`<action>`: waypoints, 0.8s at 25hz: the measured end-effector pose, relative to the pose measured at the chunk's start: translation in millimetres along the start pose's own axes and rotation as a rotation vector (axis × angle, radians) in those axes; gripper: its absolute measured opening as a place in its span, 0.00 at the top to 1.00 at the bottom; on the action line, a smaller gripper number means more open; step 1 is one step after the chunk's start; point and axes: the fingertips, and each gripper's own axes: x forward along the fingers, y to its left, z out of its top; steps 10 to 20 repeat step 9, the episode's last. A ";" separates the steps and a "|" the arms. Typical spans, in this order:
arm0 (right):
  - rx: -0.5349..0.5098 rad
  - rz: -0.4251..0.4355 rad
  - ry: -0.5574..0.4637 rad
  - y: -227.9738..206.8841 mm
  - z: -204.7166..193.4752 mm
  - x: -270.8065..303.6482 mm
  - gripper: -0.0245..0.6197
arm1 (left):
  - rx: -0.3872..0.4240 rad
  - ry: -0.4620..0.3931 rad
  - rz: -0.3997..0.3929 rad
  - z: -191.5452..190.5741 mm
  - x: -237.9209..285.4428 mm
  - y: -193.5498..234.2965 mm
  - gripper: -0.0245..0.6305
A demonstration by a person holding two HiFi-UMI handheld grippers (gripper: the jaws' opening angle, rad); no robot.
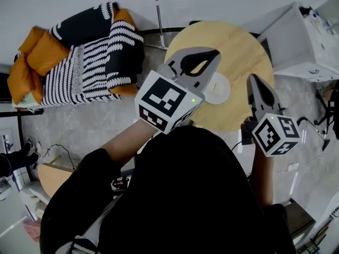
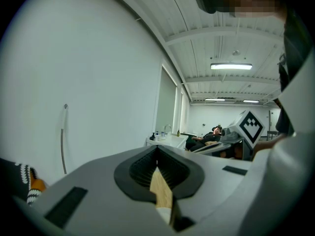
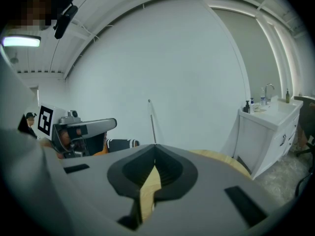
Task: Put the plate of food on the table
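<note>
Though partly behind L tool [image 1: 214, 55], plate [image 1: 220, 91] round, white, on wood tbl [image 1: 241, 44].

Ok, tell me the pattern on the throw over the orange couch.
Black-and-white stripes on the throw; it shows best in the head view.

In the head view the left tool [image 1: 214, 56] covers the left edge of the white plate [image 1: 218, 90] — whether food lies on it cannot be told. The person's dark torso [image 1: 185, 194] hides the near rim of the round surface [image 1: 238, 41]. The white counter [image 1: 302, 46] is cut off at the right edge; its bottles [image 2: 153, 135], seen in the left gripper view, are too small to tell apart.
</note>
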 end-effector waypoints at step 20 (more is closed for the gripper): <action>-0.002 -0.001 0.012 -0.7 -5.1 -3.0 0.95 | -0.002 -0.003 0.003 0.8 3.3 -1.5 0.95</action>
